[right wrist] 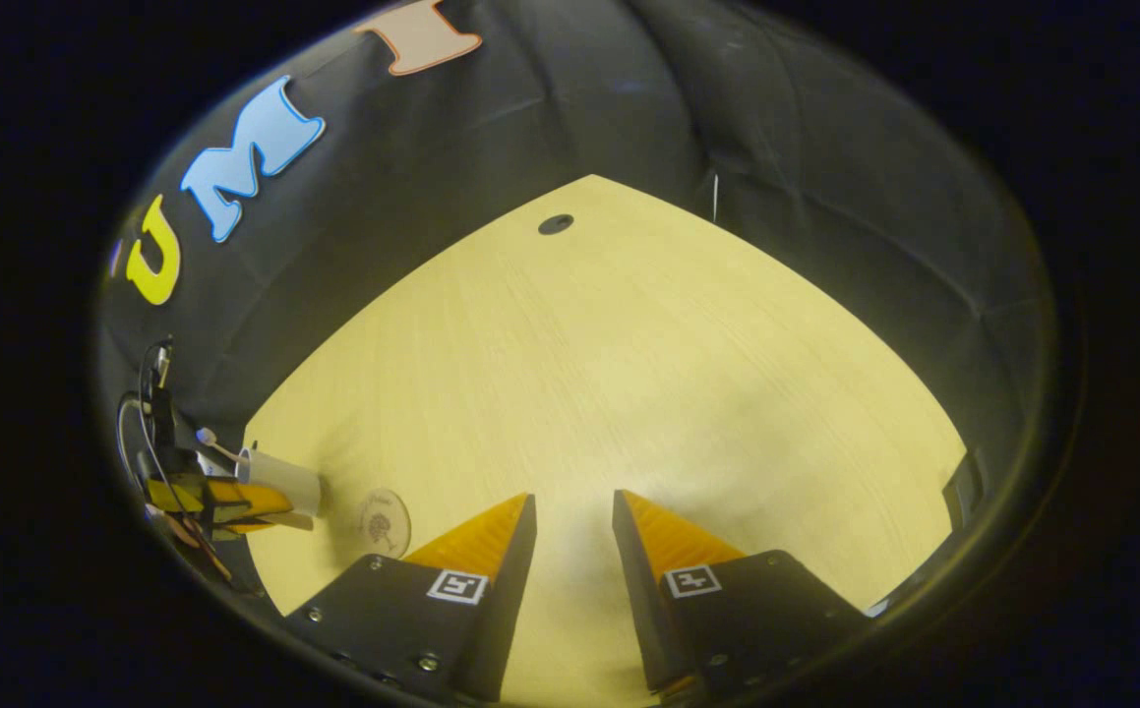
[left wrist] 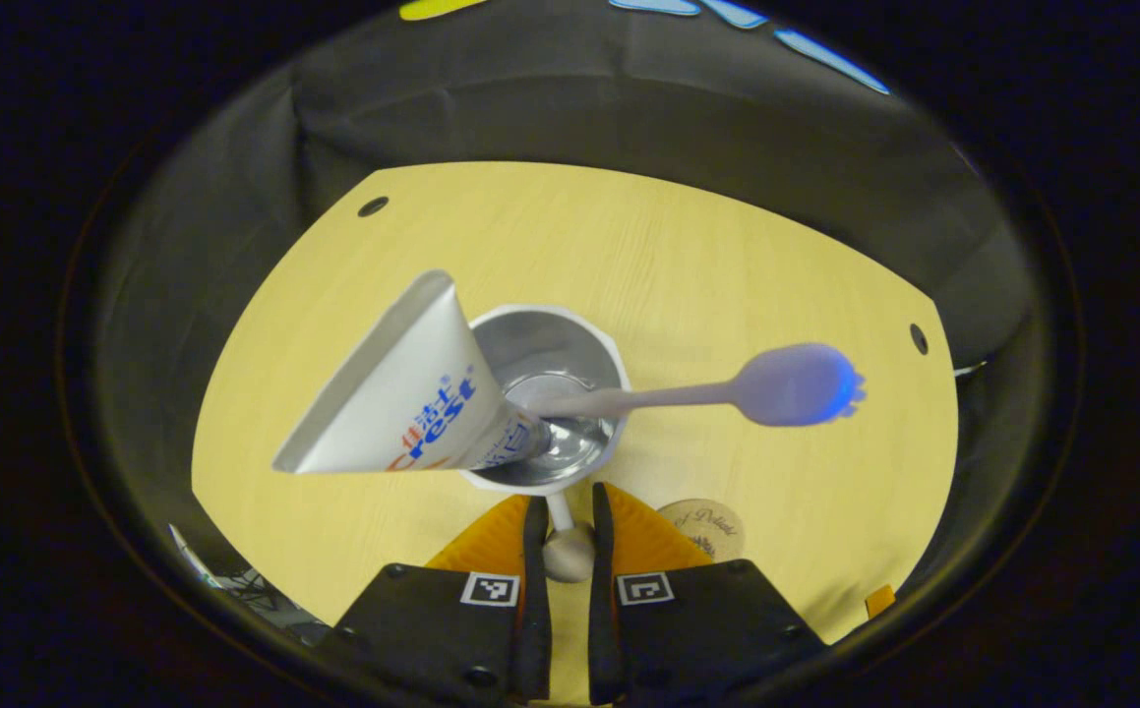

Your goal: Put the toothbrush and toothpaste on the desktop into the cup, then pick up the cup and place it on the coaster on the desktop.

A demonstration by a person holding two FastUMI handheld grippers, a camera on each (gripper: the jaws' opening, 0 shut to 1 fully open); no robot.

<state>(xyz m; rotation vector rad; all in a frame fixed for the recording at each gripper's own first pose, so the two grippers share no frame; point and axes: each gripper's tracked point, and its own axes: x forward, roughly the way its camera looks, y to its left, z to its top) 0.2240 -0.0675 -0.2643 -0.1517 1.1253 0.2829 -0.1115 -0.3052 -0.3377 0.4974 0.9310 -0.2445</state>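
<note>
The left gripper [left wrist: 567, 526] has its fingers drawn close around the cup's [left wrist: 547, 393] handle [left wrist: 567, 546], pressing it from both sides. The toothpaste [left wrist: 402, 398] and toothbrush [left wrist: 727, 391] both stand in the cup – tube leaning one way, brush head the other. The coaster [left wrist: 704, 528] lies on the desktop [left wrist: 727, 256] just beside the cup. The right gripper [right wrist: 574, 516] hangs above bare desktop – fingers apart, holding nothing.
</note>
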